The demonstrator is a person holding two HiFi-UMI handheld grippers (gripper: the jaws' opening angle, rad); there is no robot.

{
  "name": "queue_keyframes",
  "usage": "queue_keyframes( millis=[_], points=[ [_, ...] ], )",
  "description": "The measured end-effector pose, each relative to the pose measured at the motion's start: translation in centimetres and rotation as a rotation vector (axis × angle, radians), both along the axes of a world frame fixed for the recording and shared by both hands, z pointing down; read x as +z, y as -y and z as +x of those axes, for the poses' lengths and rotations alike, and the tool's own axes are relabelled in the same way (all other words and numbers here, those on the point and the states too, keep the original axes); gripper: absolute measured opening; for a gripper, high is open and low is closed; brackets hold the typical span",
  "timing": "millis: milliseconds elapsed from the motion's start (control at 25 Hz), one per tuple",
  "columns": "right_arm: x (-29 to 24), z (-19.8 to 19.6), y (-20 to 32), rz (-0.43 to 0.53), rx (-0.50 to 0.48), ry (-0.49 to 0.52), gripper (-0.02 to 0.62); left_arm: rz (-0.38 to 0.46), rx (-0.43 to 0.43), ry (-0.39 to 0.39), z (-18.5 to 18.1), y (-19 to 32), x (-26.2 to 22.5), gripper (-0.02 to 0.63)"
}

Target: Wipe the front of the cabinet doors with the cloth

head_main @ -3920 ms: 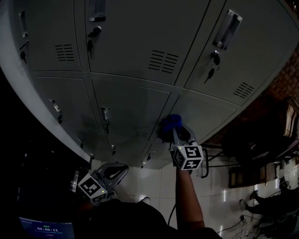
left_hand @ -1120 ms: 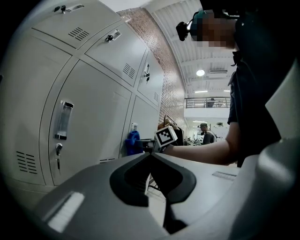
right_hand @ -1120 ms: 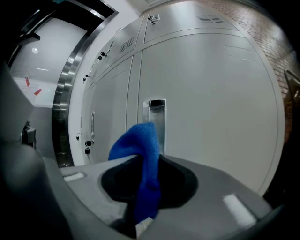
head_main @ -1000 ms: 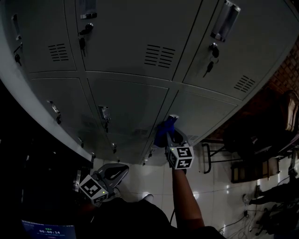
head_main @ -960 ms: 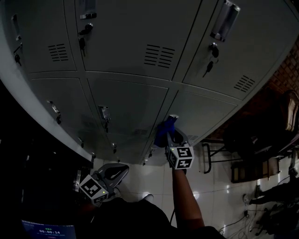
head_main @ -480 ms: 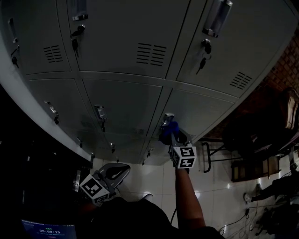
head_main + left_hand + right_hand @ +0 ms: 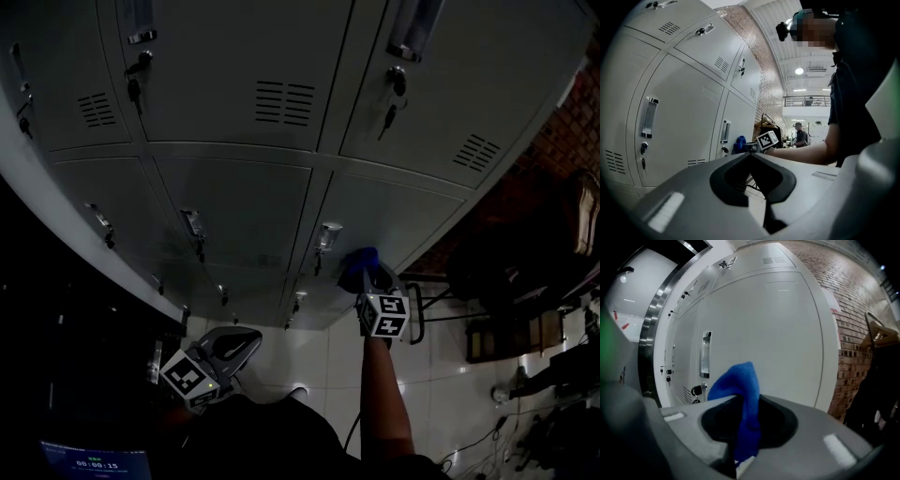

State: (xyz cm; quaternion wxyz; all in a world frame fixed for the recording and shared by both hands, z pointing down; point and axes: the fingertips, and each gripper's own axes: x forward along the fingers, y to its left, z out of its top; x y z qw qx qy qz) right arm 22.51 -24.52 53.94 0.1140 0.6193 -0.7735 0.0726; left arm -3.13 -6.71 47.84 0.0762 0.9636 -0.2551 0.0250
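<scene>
Right gripper (image 7: 749,430): jaws clamped on the blue cloth (image 7: 740,385), a tuft left proud so fabric — not plastic — meets metal
Cloth: at the right-hand locker door (image 7: 412,211), near its lower edge, beside the handle (image 7: 327,235)
Left gripper (image 7: 752,157): jaws together on nothing, low and well apart from the lockers — likely just out of the way

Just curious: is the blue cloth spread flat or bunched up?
Bunched up: the cloth stands in a folded peak, pinched between the right gripper's jaws.

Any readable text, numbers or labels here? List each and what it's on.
"00:00:15" on the small screen, head view's lower left.
marker cubes: square patterns only, no words.
cabinet doors: no labels visible.
wall sign, right gripper view: too small to read.
</scene>
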Motion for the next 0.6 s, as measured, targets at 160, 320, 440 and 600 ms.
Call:
queue_keyframes(
  millis=[160, 320, 440, 600],
  points=[
    [0.1, 2.6, -0.2, -0.004, 0.031, -0.013, 0.074, -0.005, 0.004, -0.01, 0.9, 0.0, 0.0, 0.0],
    [0.2, 5.8, -0.5, -0.01, 0.091, -0.019, 0.074, -0.006, 0.015, -0.011, 1.9, -0.2, 0.1, 0.0],
    [0.3, 8.0, -0.7, -0.014, 0.129, -0.021, 0.074, -0.011, 0.022, -0.013, 2.5, -0.4, -0.1, 0.0],
    [0.4, 10.4, -1.0, -0.012, 0.176, -0.007, 0.074, -0.006, 0.025, -0.009, 2.8, -0.5, 0.1, 0.0]
  ],
)
